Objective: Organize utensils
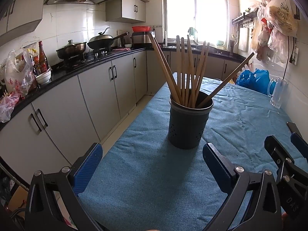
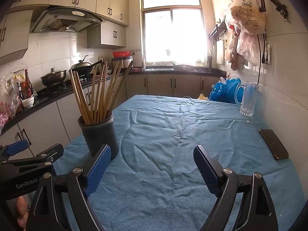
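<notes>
A dark round utensil holder (image 1: pixel 189 123) stands upright on the blue tablecloth (image 1: pixel 146 173). Several wooden chopsticks (image 1: pixel 184 71) stand in it and fan outward. My left gripper (image 1: pixel 152 156) is open and empty, just in front of the holder. In the right wrist view the holder (image 2: pixel 100 134) stands at the left with the chopsticks (image 2: pixel 98 92) in it. My right gripper (image 2: pixel 152 157) is open and empty over the tablecloth (image 2: pixel 173 134), to the right of the holder. The right gripper's frame shows at the right edge of the left wrist view.
A black phone (image 2: pixel 273 143) lies near the table's right edge. A glass mug (image 2: pixel 248 98) and blue plastic bags (image 2: pixel 225 90) are at the far right by the tiled wall. A kitchen counter with pots (image 1: pixel 73 48) runs along the left.
</notes>
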A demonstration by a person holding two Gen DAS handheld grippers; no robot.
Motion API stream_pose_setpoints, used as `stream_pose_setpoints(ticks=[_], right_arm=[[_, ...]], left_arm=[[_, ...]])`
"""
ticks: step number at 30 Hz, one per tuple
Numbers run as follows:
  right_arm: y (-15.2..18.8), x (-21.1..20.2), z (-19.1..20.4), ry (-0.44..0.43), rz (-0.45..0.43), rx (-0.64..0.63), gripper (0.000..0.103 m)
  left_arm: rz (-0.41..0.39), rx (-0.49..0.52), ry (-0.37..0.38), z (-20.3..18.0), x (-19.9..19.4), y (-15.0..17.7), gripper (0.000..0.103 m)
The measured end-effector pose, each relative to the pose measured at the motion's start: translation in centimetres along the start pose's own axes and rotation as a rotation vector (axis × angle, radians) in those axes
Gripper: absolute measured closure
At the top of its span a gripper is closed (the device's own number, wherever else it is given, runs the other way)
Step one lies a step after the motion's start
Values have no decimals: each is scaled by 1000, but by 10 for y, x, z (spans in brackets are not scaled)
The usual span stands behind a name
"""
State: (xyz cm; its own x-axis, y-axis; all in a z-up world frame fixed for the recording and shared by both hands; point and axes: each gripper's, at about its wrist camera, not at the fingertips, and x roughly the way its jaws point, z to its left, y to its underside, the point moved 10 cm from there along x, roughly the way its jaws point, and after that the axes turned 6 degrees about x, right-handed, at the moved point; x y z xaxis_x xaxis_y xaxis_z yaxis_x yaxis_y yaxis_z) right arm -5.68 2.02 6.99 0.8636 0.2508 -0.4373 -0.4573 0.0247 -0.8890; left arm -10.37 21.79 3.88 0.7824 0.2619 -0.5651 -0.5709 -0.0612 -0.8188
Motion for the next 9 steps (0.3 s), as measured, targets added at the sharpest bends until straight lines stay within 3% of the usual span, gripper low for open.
stream_pose_setpoints(ticks=[9], right_arm=[[4,3,-5,-16,22,21,11]], left_arm=[[19,-6,-2,-5,-1,2,0]])
